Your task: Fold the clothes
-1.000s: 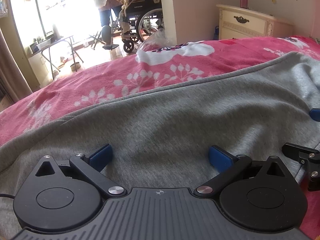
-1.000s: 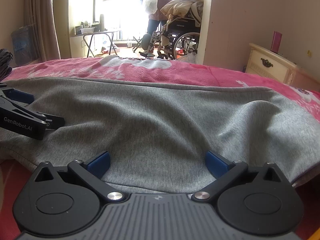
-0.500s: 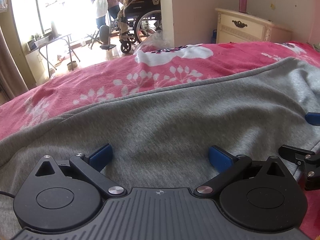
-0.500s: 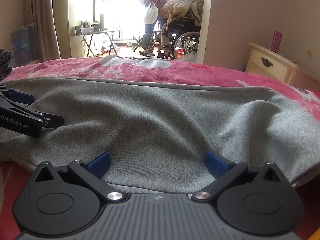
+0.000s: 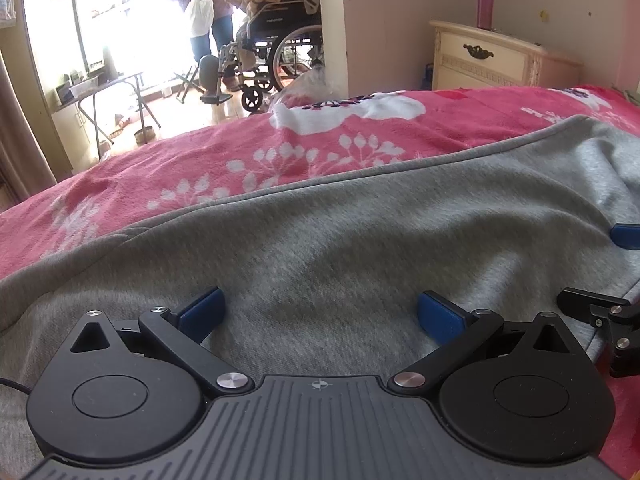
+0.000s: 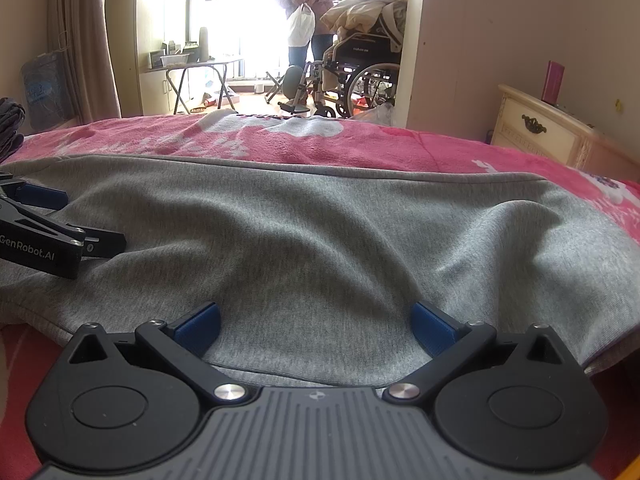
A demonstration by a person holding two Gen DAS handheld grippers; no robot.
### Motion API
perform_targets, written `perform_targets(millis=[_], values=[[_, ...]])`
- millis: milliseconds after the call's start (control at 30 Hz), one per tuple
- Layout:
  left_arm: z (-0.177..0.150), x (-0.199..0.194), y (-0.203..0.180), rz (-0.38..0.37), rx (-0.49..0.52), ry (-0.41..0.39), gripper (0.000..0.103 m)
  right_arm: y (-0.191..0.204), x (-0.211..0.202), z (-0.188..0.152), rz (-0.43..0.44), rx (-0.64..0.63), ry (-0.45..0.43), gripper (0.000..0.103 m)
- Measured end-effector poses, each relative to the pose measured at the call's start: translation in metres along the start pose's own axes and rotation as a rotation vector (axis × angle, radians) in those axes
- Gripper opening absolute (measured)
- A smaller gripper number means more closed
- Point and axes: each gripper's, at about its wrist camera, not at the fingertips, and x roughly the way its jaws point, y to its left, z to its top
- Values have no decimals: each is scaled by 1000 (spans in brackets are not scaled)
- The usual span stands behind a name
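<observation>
A grey sweatshirt-like garment (image 5: 360,232) (image 6: 320,232) lies spread across a pink flowered blanket (image 5: 280,152) (image 6: 360,144) on a bed. My left gripper (image 5: 320,312) hovers low over the garment's near part, open, its blue pads wide apart with nothing between them. My right gripper (image 6: 316,324) stands open the same way over the near hem. The right gripper's fingers (image 5: 592,308) show at the right edge of the left wrist view. The left gripper's fingers (image 6: 48,224) rest on the cloth at the left of the right wrist view.
Beyond the bed stand a cream nightstand (image 5: 492,60) (image 6: 552,132), a loaded wheelchair (image 5: 276,48) (image 6: 360,76), a folding table (image 6: 192,68) and a person holding a white bag (image 5: 200,12) (image 6: 302,24) in the bright doorway. A dark cloth pile (image 6: 10,128) sits at far left.
The left wrist view has tipped slightly, the bed's far edge sitting lower in frame. Both grippers stay open over the garment. The person in the doorway has shifted.
</observation>
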Motion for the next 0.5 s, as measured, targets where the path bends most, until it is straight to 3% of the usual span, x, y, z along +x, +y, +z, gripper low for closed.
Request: perform_targets(millis=[500], values=[[0,0,1,-3,2,1,103,1,0,0,-1,0,-2,103]])
